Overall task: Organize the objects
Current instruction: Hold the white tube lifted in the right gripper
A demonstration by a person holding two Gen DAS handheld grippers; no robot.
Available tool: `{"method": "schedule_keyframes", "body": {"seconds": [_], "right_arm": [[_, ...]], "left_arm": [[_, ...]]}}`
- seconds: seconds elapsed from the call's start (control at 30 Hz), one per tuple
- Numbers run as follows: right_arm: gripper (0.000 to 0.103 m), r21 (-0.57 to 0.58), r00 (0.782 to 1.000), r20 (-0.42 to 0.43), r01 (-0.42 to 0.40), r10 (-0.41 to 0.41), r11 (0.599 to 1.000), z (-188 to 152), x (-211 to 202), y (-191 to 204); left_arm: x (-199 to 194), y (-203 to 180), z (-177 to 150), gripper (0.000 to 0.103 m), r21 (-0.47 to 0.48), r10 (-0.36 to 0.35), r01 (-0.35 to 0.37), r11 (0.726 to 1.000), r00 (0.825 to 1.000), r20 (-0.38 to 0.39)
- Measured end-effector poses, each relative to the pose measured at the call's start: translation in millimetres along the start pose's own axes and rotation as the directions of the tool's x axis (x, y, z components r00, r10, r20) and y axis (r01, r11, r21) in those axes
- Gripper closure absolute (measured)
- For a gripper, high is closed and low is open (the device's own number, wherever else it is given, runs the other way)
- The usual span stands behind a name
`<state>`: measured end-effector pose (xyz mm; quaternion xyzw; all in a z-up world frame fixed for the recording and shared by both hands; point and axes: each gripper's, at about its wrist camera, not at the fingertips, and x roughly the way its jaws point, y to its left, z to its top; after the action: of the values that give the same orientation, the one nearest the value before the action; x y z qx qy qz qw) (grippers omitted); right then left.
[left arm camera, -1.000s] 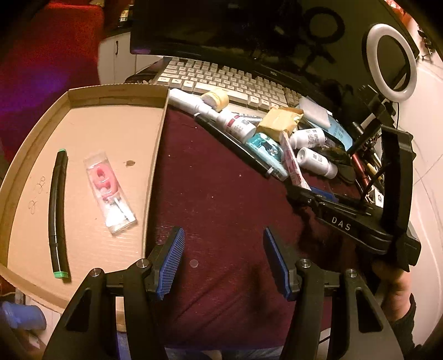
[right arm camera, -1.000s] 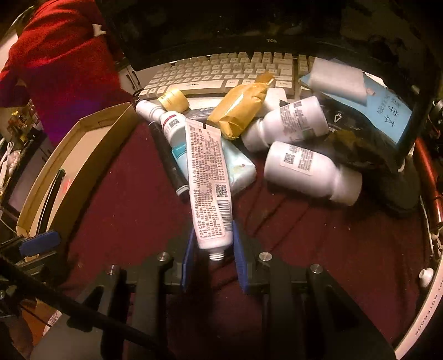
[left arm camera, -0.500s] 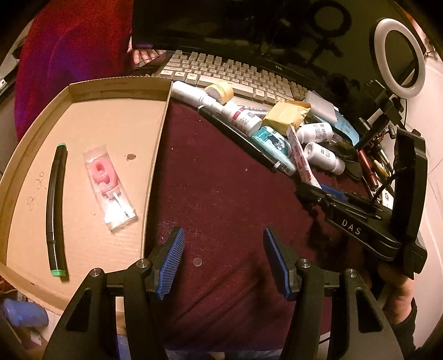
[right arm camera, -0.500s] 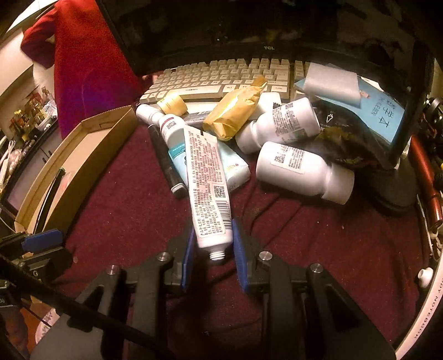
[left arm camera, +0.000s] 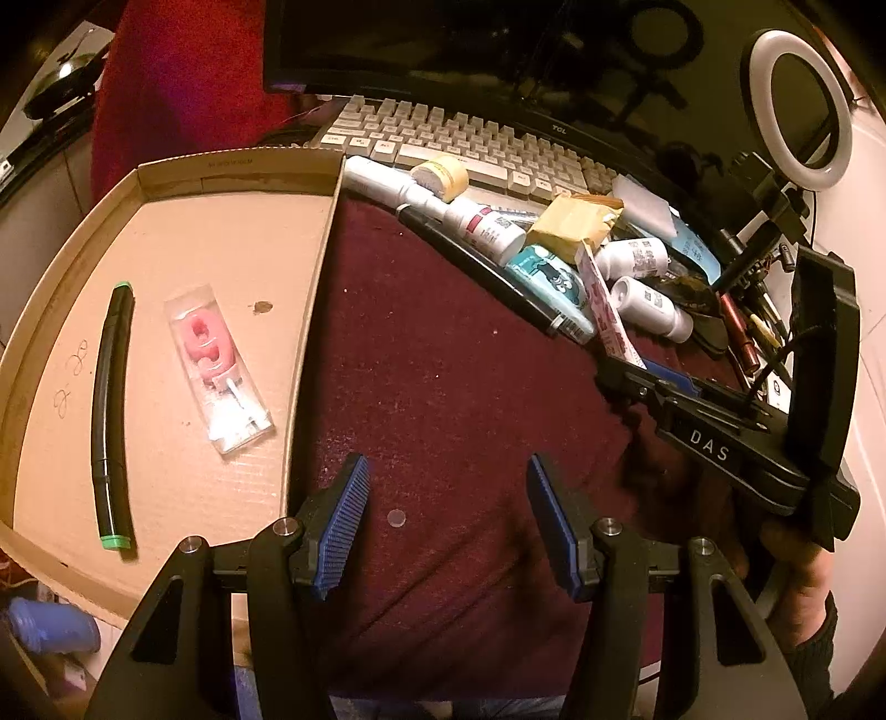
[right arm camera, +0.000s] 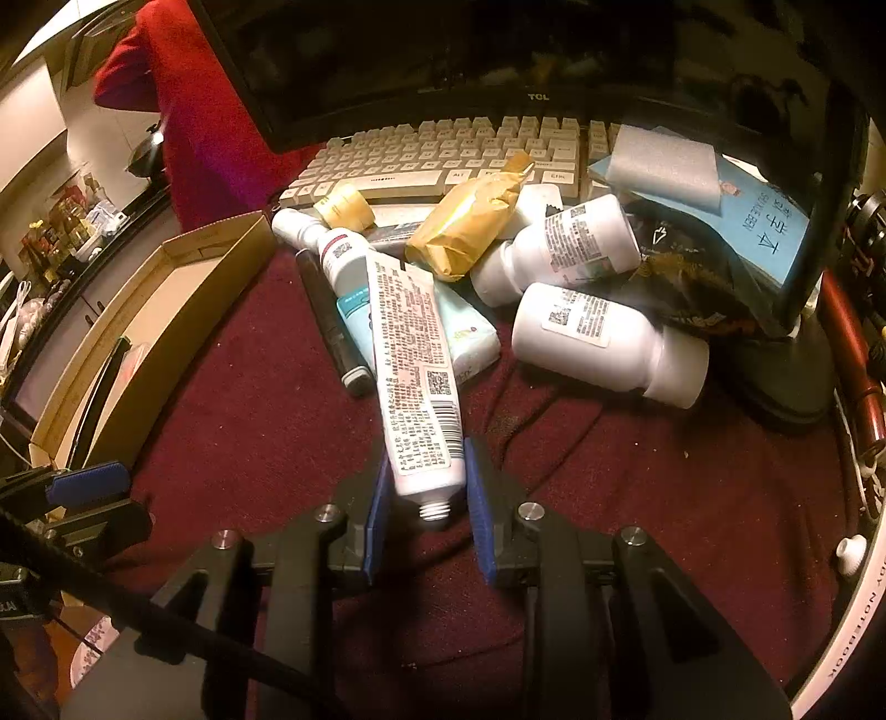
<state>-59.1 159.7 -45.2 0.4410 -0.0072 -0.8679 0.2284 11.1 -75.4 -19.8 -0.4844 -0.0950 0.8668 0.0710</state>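
My right gripper (right arm camera: pixel 425 501) is shut on the neck end of a white printed tube (right arm camera: pixel 412 376), which has no cap and points away into the pile. The tube also shows in the left wrist view (left arm camera: pixel 606 310). The pile holds two white bottles (right arm camera: pixel 606 343), a teal tissue pack (right arm camera: pixel 465 332), a yellow wrapped packet (right arm camera: pixel 468 224), a black marker (right arm camera: pixel 332 327) and a spray bottle (right arm camera: pixel 326 249). My left gripper (left arm camera: pixel 446 520) is open and empty over the maroon cloth (left arm camera: pixel 443 360). The cardboard tray (left arm camera: pixel 221 243) at left holds a black pen (left arm camera: pixel 111 410) and a pink item in a clear pack (left arm camera: pixel 216 360).
A white keyboard (left arm camera: pixel 470 149) and a dark monitor (right arm camera: pixel 498 50) stand behind the pile. A ring light (left arm camera: pixel 797 105) stands at the back right. A blue booklet (right arm camera: pixel 758 221) and a black stand (right arm camera: pixel 786 376) are to the right. A roll of tape (right arm camera: pixel 346 207) lies by the keyboard.
The right gripper keeps its hold on the tube and has drawn back a little from the pile. The left wrist view has risen slightly; the left jaws stay open.
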Motion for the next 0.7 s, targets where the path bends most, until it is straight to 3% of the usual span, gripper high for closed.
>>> {"method": "schedule_keyframes", "body": {"seconds": [0.7], "right_arm": [[0.079, 0.035, 0.999, 0.004, -0.04, 0.04, 0.999, 0, -1, -6]], "left_arm": [[8, -20, 14, 0.05, 0.016, -0.015, 0.015, 1.0, 1.0, -0.014]]}}
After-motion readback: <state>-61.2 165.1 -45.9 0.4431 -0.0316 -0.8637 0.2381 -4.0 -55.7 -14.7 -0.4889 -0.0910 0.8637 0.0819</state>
